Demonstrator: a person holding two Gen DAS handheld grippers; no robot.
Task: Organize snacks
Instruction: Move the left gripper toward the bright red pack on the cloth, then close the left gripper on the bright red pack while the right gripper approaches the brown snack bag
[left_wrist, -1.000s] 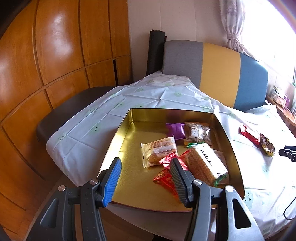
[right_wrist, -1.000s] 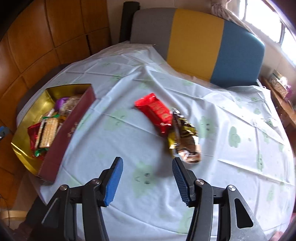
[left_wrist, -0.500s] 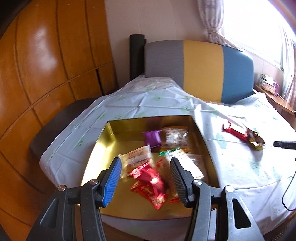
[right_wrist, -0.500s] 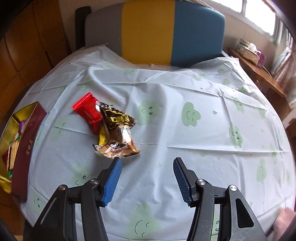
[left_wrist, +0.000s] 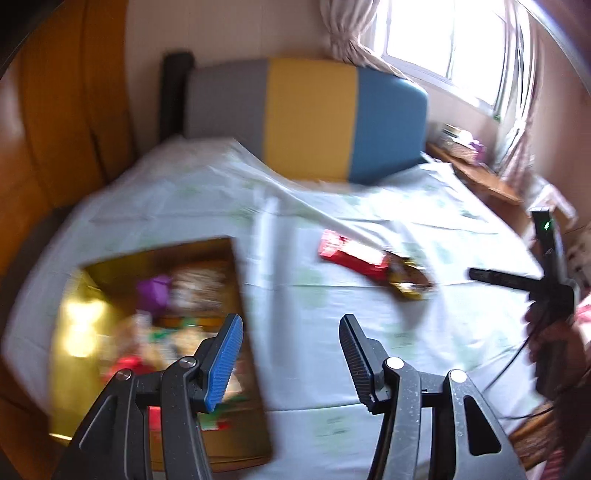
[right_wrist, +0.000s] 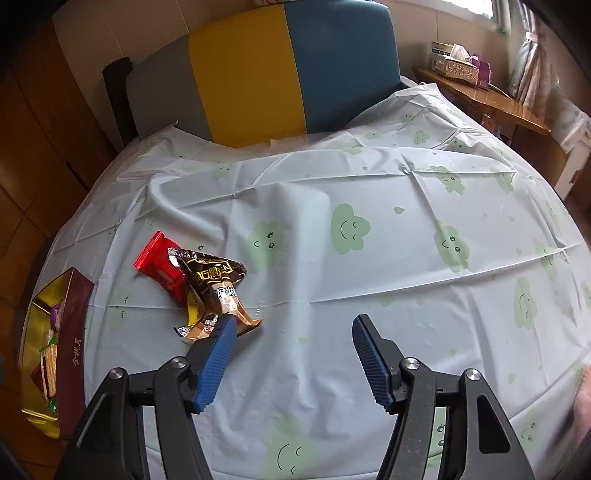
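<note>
Tongs on the right (right_wrist: 291, 338) are opening, empty, beside a brown snack packet (right_wrist: 214, 291) on the table (right_wrist: 369, 258); left tongs (left_wrist: 290, 345) gape, empty.

Red packet (right_wrist: 159, 264), brown-gold wrapper (right_wrist: 214, 288), pale cloth (right_wrist: 369, 277) with seemingly green smiling clouds.

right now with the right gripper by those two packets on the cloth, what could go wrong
1. The brown-gold packet overlaps the red packet, so one pinch may drag both.
2. The right gripper is opening with nothing between its jaws and sits beside the packets, so closing here would catch only the loose tablecloth.
3. The gold tin sits at the table's edge.
</note>
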